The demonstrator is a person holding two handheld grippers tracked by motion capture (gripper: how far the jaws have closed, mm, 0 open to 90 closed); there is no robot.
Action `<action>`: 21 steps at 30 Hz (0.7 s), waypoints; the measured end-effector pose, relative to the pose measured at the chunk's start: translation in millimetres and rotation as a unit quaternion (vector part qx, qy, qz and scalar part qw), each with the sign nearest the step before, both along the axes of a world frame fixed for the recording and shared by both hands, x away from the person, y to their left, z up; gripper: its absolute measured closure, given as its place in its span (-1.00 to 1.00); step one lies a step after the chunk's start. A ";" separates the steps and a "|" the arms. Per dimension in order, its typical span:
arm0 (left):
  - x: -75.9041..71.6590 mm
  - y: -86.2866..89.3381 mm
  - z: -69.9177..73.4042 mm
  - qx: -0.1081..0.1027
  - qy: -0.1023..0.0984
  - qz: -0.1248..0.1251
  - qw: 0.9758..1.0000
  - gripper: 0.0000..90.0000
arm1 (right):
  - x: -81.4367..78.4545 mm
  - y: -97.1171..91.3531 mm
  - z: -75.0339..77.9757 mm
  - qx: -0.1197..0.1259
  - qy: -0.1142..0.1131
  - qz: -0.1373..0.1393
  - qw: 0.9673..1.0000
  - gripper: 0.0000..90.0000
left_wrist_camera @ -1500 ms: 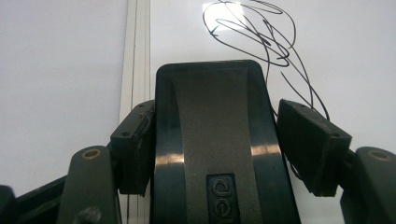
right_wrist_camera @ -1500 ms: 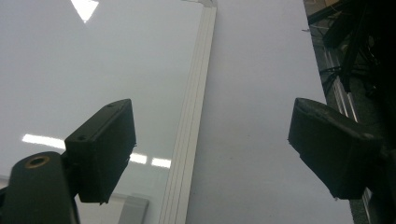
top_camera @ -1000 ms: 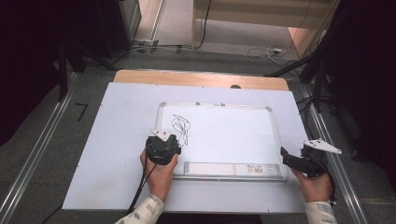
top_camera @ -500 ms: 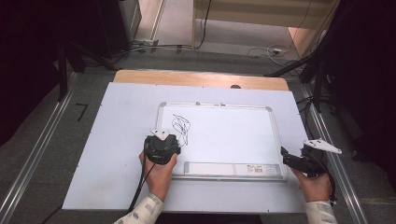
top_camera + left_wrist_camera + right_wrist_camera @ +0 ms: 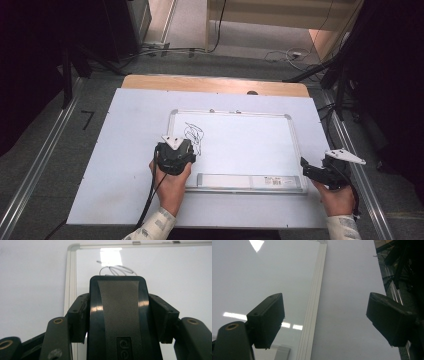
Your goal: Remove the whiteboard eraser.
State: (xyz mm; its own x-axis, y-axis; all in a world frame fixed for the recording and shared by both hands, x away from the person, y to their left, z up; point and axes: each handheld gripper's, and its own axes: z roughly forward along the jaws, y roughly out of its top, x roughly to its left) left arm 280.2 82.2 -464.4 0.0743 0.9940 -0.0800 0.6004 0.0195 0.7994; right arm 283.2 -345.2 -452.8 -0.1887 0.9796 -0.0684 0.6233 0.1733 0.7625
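Observation:
A whiteboard (image 5: 250, 145) lies flat on the white table top (image 5: 125, 150), with a black scribble (image 5: 194, 136) near its left edge. My left gripper (image 5: 175, 155) is over the board's lower left corner, just below the scribble. In the left gripper view it is shut on a black board eraser (image 5: 117, 315), and the scribble (image 5: 117, 269) shows just beyond the eraser's tip. My right gripper (image 5: 306, 170) hovers at the board's lower right corner. In the right gripper view its jaws stand wide open and empty, straddling the board's frame (image 5: 314, 305).
The whiteboard's pen tray (image 5: 245, 181) runs along its near edge. A wooden strip (image 5: 215, 84) borders the table's far side. Metal rails (image 5: 40, 165) flank the table, and cables (image 5: 165, 50) lie on the floor beyond.

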 end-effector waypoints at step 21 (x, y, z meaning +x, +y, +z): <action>12.5 19.7 5.4 -0.025 0.005 0.021 0.999 -0.10 | 5.0 4.7 -0.6 0.000 0.003 0.009 1.000 -0.70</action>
